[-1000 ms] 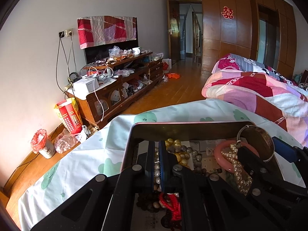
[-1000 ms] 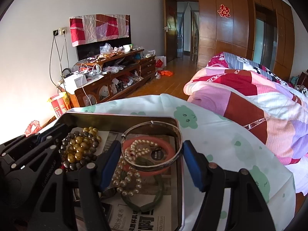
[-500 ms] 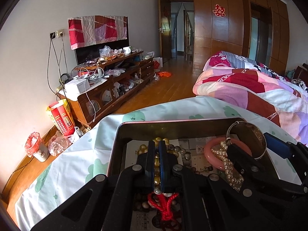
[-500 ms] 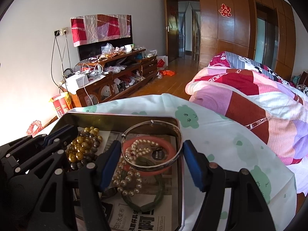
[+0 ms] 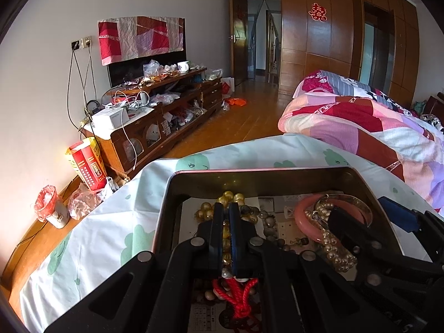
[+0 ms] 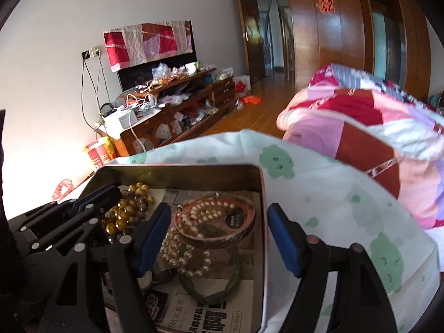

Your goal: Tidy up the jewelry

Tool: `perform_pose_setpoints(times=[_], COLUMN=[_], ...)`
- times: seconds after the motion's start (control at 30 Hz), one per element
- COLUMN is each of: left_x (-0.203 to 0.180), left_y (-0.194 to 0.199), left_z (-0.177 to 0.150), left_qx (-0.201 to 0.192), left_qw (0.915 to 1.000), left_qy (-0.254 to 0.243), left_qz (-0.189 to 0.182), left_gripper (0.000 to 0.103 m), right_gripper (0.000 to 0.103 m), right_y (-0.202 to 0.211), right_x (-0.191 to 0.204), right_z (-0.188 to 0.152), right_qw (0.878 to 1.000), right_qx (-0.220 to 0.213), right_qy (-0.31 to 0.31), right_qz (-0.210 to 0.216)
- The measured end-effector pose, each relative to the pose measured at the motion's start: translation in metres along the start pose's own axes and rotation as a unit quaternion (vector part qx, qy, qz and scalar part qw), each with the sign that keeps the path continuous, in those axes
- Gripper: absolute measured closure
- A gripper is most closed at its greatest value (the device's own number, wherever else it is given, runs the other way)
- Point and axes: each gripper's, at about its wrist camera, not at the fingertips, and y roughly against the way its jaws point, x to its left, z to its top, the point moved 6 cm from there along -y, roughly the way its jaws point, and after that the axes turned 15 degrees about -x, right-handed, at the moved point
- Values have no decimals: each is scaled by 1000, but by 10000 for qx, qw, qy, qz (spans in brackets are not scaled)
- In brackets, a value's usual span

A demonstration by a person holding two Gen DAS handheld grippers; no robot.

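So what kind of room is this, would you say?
Most likely a lived-in bedroom: a bed with a patchwork quilt, a cluttered TV cabinet along the wall, and wooden wardrobe doors.

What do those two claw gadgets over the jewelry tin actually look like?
Both are matte black plastic. The left gripper and right gripper each have two angular linkage arms joined by round silver rivets, ending in flat blue pads. No cables or sleeves show.
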Motion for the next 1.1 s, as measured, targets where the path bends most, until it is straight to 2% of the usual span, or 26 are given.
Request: perform_pose_setpoints(times=[0.13, 0.2, 0.27, 0.3, 0.33, 0.4, 0.63, 0.87, 1.1], left_x=[-1, -3, -4, -3, -3, -2, 8, 19, 20], left_y=[0, 0, 2, 5, 8, 14, 27, 47, 68], left_z=[0, -1, -1, 0, 3, 6, 10, 7, 0], left_qx=[15, 30, 10, -61, -173, -343, -633, -826, -930], left_qw=[10000, 10000, 10000, 10000, 9998, 9994, 9975, 9947, 9933], left_qy=[-47, -66, -73, -72, -48, -15, 114, 231, 118], left_qz=[-15, -30, -28, 4, 12, -16, 275, 560, 676], left_gripper=[97, 83, 38, 31, 29, 29, 29, 29, 29], right_gripper=[26, 26, 18, 9, 4, 0, 0, 0, 0], right_y=[8, 13, 22, 28, 31, 40, 46, 62, 86], right_x=[-3, -3, -7, -10, -11, -15, -26, -26, -22], right_z=[3, 5, 11, 14, 17, 22, 24, 25, 16], right_qw=[9997, 9994, 9982, 9969, 9959, 9929, 9875, 9832, 9825], right_qx=[-157, -279, -524, -694, -801, -1062, -1299, -1587, -1618], right_qy=[-161, -206, -298, -350, -376, -439, -468, -379, -83], right_qz=[22, 7, -74, -147, -196, -319, -766, -818, -918])
